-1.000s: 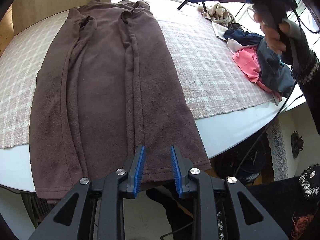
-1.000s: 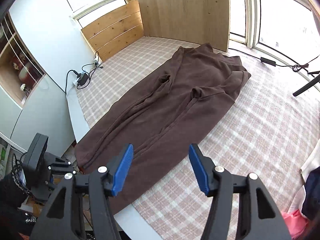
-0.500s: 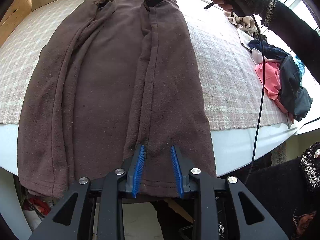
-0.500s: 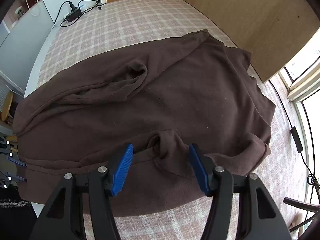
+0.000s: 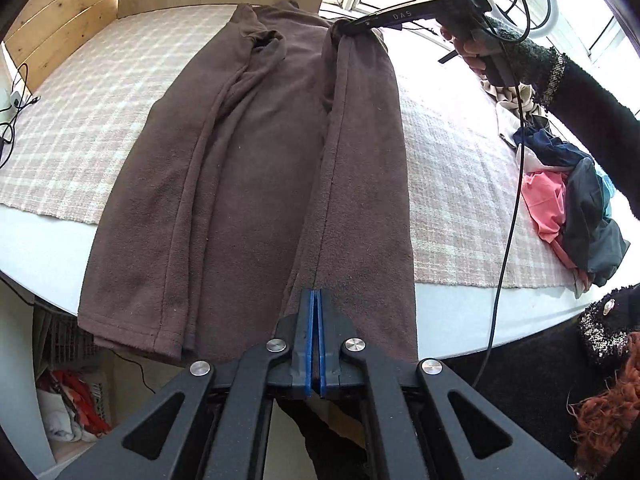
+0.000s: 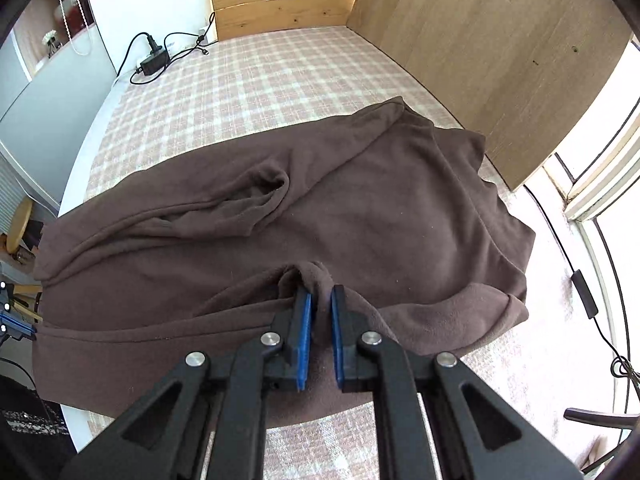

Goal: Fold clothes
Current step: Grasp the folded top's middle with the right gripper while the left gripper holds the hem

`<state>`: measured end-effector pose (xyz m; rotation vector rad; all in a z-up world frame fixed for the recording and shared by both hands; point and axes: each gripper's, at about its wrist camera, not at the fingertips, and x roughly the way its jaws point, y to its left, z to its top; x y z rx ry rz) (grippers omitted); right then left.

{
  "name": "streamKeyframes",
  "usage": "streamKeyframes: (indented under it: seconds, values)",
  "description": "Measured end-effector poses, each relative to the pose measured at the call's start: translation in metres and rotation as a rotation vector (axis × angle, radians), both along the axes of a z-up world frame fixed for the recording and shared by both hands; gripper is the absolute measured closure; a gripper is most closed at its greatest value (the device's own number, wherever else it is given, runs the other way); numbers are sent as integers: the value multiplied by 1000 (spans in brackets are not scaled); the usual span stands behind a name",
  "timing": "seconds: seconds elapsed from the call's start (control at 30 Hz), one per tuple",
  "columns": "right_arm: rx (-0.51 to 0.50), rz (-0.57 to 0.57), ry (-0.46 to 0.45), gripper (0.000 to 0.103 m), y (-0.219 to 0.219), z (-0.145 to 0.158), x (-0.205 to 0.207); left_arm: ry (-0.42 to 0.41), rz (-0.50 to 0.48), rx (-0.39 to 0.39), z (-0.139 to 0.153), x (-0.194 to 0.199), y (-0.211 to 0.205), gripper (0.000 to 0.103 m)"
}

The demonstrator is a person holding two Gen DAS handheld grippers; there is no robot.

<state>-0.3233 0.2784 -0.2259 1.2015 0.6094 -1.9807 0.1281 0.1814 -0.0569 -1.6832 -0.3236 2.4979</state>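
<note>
A long brown fleece garment (image 5: 256,168) lies lengthwise on the checked tablecloth, its hem hanging over the near table edge. My left gripper (image 5: 316,300) is shut on the hem end of a folded-in seam. My right gripper (image 6: 320,300) is shut on a bunched sleeve fold of the same garment (image 6: 360,208) near its far end; it also shows in the left wrist view (image 5: 348,26), pinching the cloth there. A second sleeve (image 6: 240,200) lies folded on the garment.
A pile of clothes (image 5: 568,200) in pink, navy and grey sits at the table's right edge. A power adapter and cables (image 6: 154,62) lie at the far corner. A wooden board (image 6: 480,40) stands behind the table. A basket of laundry (image 5: 76,412) is under the table.
Both grippers have closed on the garment: the left on the hem seam, the right on the sleeve fold. Both had open jaws around these spots half a second ago.
</note>
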Motion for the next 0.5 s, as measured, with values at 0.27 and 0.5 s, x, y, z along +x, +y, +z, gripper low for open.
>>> streamKeyframes:
  seconds: [0.27, 0.5]
  values:
    - [105, -26, 18, 95, -33, -35, -16, -80, 30, -75, -40, -12, -11, 103]
    - [-84, -123, -19, 61, 5, 26, -19, -71, 57, -71, -23, -1, -23, 103]
